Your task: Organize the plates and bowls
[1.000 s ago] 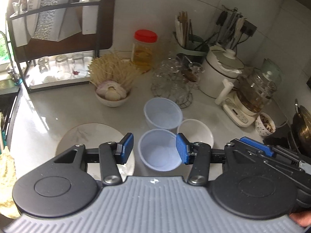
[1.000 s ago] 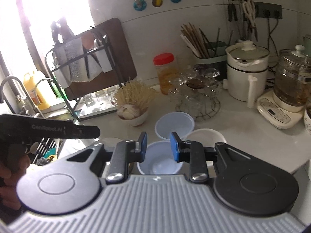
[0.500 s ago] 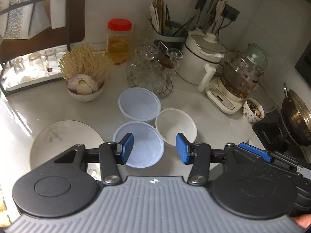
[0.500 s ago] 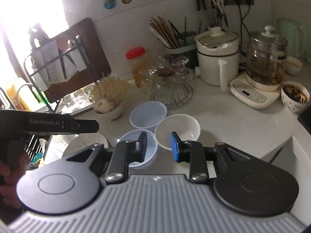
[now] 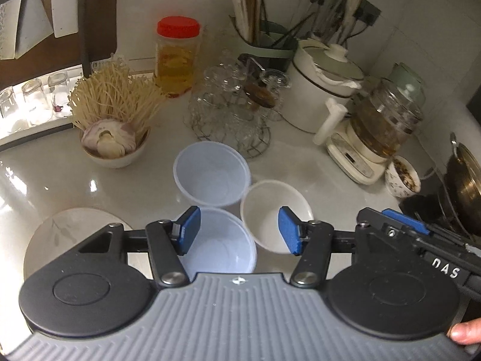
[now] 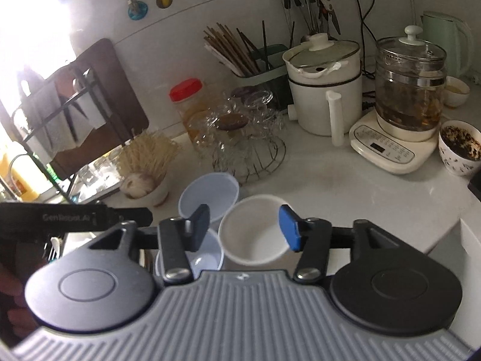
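Three bowls cluster on the white counter: a far translucent bowl [image 5: 212,174] [image 6: 210,195], a near translucent bowl [image 5: 222,246] [image 6: 204,258] and a white bowl [image 5: 272,213] [image 6: 252,234]. A white plate [image 5: 69,231] with a leaf print lies to their left. My left gripper [image 5: 239,230] hovers over the gap between the near translucent bowl and the white bowl. Its jaws are opening and touch nothing. My right gripper [image 6: 244,225] hangs above the white bowl, which shows between its fingers. Those jaws are opening too, with the pads off the rim.
Behind the bowls stand a bowl of enoki mushrooms and garlic [image 5: 114,138], a wire basket of glasses [image 5: 231,120], a red-lidded jar [image 5: 177,57], a white pot [image 5: 321,90] and a glass kettle [image 5: 384,126]. A wok [image 5: 463,192] sits far right, a dish rack [image 6: 75,111] left.
Both grippers have moved forward and down toward the bowls, so these look larger. Both pairs of jaws now stand wider apart than in the earlier frames.
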Demonstrator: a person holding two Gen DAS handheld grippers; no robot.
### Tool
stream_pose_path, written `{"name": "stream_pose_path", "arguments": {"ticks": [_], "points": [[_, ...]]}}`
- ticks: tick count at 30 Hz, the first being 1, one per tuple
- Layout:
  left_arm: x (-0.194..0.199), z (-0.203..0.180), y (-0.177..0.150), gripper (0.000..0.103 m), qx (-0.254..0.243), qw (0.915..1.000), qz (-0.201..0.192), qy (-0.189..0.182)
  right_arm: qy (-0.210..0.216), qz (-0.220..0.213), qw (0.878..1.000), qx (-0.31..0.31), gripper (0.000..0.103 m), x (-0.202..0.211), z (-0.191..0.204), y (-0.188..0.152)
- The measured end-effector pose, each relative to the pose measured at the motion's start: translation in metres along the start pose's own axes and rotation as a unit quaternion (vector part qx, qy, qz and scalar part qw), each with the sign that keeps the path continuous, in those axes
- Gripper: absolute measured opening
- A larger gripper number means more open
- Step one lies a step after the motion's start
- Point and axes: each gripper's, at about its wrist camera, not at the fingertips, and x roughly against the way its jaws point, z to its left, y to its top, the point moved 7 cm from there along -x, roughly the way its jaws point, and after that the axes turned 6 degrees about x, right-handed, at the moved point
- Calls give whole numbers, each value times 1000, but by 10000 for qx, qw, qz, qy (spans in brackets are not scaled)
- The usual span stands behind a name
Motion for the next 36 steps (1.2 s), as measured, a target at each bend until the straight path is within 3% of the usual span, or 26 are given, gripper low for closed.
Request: {"name": "stream_pose_path", "arguments": {"ticks": [15, 24, 29, 31, 33, 36], "points": [[-86, 45, 31, 63, 675, 9958, 396, 476, 603, 761, 9948, 291, 57, -103, -3, 33], [-126, 71, 38, 63, 884, 9918, 708, 594, 773, 1383, 9868, 347, 56, -159, 7, 24], [-146, 81, 38, 63, 991, 9890, 881, 662, 736, 1716, 9819, 308, 51, -187, 3, 19], [-152, 83, 38, 62, 1057, 9880, 919, 646, 725, 1841, 9795, 363, 42, -196, 2, 17], [-159, 83, 38, 62, 1074, 9877, 934, 642, 740, 1918, 9776, 440, 40, -205, 1, 15], [-167, 86, 38, 56, 1139, 9869, 954, 622, 791, 2040, 9751, 354, 34, -216, 0, 15]]}}
